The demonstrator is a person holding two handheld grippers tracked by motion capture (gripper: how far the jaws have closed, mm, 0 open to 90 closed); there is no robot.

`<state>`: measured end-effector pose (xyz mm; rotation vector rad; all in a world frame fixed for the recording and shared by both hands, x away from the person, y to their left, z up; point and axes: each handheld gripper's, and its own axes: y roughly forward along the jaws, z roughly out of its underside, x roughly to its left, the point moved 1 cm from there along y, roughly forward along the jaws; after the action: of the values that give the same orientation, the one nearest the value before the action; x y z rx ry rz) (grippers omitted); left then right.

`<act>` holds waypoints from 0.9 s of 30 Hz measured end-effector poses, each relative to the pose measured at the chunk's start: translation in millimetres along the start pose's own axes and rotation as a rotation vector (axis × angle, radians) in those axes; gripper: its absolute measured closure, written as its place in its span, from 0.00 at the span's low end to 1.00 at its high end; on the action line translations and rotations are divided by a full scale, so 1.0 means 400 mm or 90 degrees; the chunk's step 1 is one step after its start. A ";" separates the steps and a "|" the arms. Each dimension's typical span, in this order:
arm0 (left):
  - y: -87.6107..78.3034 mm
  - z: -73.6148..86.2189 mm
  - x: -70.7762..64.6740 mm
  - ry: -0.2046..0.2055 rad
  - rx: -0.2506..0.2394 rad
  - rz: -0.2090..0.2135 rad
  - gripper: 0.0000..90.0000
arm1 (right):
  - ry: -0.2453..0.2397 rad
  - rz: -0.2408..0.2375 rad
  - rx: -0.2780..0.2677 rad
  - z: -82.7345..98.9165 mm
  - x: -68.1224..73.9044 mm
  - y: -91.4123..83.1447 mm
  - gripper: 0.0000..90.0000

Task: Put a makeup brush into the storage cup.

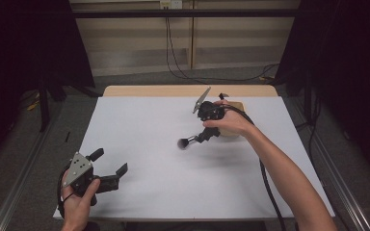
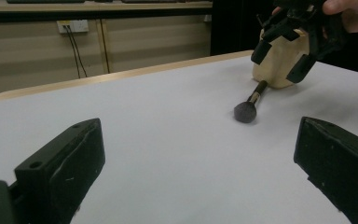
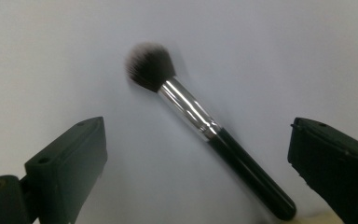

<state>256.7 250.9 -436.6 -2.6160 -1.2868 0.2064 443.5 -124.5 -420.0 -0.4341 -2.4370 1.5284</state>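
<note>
The brush lay on the tabletop between the right claw's spread jaws, ungripped; closing on its round handle could roll it away (left claw spread, idle).

surface: white table | on it: makeup brush (dark bristles), wooden holder

makeup brush | black handle, silver ferrule, dark fluffy head with pale tips | lying flat, slantwise | on white table, right of centre
</note>
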 end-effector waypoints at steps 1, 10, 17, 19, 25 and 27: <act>-0.001 0.000 0.000 0.001 0.000 0.000 0.02 | 0.000 0.004 0.001 0.002 -0.007 0.001 0.04; 0.001 -0.001 -0.001 0.001 0.000 0.002 0.02 | -0.030 0.010 0.047 -0.016 -0.012 0.017 0.05; 0.001 0.001 -0.004 0.002 0.002 0.010 0.02 | -0.060 0.004 0.097 -0.034 -0.013 0.056 0.06; 0.000 0.000 -0.002 0.003 0.001 0.009 0.02 | -0.059 0.004 0.108 -0.037 -0.014 0.069 0.07; 0.000 0.000 -0.003 0.004 0.001 0.010 0.02 | -0.067 0.004 0.140 -0.034 -0.020 0.094 0.09; 0.000 0.001 -0.004 0.003 0.001 0.010 0.02 | -0.063 0.008 0.149 -0.033 -0.022 0.103 0.10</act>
<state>255.8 249.5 -436.8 -2.6246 -1.2648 0.2033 461.4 -99.8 -451.7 -0.3358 -2.2899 1.8546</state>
